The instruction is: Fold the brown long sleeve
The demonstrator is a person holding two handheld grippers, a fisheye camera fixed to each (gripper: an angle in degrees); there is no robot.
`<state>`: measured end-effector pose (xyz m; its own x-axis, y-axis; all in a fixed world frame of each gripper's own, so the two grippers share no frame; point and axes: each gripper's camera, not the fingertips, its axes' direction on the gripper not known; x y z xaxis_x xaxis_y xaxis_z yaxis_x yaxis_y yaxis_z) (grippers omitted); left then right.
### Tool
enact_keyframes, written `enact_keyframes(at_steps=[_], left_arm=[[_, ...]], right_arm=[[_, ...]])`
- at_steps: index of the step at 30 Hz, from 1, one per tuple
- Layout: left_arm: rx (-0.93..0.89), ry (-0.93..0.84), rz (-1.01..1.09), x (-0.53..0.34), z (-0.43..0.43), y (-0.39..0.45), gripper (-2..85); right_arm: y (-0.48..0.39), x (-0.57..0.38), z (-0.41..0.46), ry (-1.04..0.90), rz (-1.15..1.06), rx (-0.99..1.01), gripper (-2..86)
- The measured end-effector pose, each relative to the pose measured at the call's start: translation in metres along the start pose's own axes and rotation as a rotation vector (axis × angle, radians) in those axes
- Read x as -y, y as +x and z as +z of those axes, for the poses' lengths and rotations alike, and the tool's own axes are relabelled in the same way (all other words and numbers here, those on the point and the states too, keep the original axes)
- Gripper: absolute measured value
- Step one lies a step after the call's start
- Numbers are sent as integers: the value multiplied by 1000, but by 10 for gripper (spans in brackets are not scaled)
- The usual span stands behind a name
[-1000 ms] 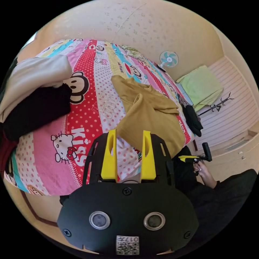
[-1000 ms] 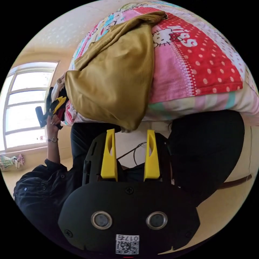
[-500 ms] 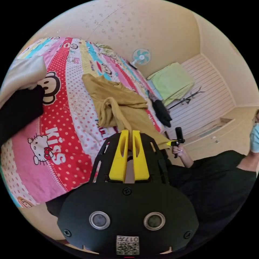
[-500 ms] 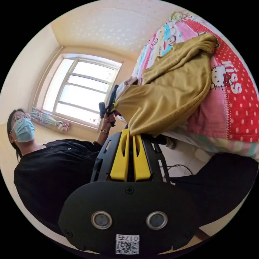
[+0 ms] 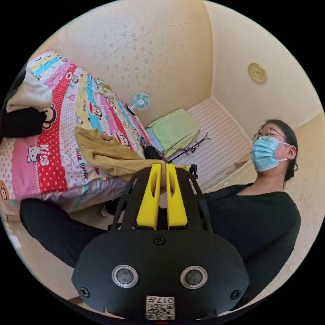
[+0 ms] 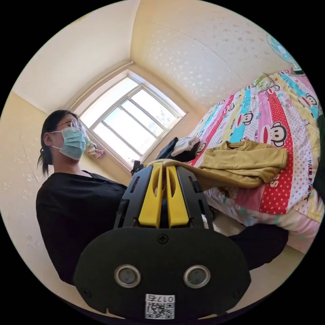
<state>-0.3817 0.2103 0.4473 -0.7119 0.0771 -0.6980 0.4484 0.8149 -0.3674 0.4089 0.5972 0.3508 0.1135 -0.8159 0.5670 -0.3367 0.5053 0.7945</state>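
The brown long sleeve (image 5: 101, 154) lies across a bed with a bright cartoon-print cover (image 5: 50, 162), its near edge lifted off the bed side. My left gripper (image 5: 161, 166) is shut on that edge, the cloth pinched between the yellow jaws. In the right gripper view the same garment (image 6: 243, 162) stretches from the bed toward my right gripper (image 6: 162, 166), which is shut on another part of its hem. Part of the other gripper (image 6: 136, 166) peeks out just left of the right one.
A person in a black top (image 5: 257, 216) and a mask stands by the bed. Folded white and black clothes (image 5: 23, 108) sit on the bed. A fan (image 5: 140, 101), a green cloth (image 5: 172, 130) and a window (image 6: 128, 122) are around the room.
Both grippers, open a second ago, closed on the garment's hem half a second ago and have since pulled it up and away from the bed. Both cameras tilted upward.
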Motion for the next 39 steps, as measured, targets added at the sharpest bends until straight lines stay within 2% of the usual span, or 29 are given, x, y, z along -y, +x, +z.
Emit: enact_keyframes(at_steps=[4, 7, 9, 10, 12, 16, 20, 26, 30, 33, 36, 39], left_arm=[[98, -67, -22, 73, 55, -20, 17], [287, -57, -80, 161, 110, -67, 60], [644, -104, -162, 212, 152, -104, 125], [727, -130, -155, 219, 162, -107, 129], [946, -170, -79, 222, 201, -98, 128], [1053, -254, 36, 197, 263, -89, 126], [1102, -357, 66, 176, 329, -101, 128], [1125, -443, 38, 158, 378, -132, 113], [1114, -419, 34, 157, 379, -135, 112], [1113, -419, 33, 160, 379, -137, 112], [1110, -416, 32, 163, 378, -139, 112], [1091, -407, 18, 167, 372, -144, 112]], right_arm=[[84, 63, 23, 60, 198, -92, 21], [165, 123, 46, 118, 322, -225, 35], [203, 143, 66, 84, 463, -427, 51], [211, 151, 86, 25, 481, -548, 63], [204, 156, 124, -75, 387, -679, 77], [209, 132, 204, -278, 243, -901, 91], [252, 94, 248, -404, 280, -1056, 91], [259, 89, 234, -285, 374, -946, 80], [230, 113, 250, -217, 229, -810, 97], [221, 141, 292, -267, 108, -670, 118], [232, 167, 344, -322, 26, -672, 124], [271, 190, 392, -403, 71, -680, 113]])
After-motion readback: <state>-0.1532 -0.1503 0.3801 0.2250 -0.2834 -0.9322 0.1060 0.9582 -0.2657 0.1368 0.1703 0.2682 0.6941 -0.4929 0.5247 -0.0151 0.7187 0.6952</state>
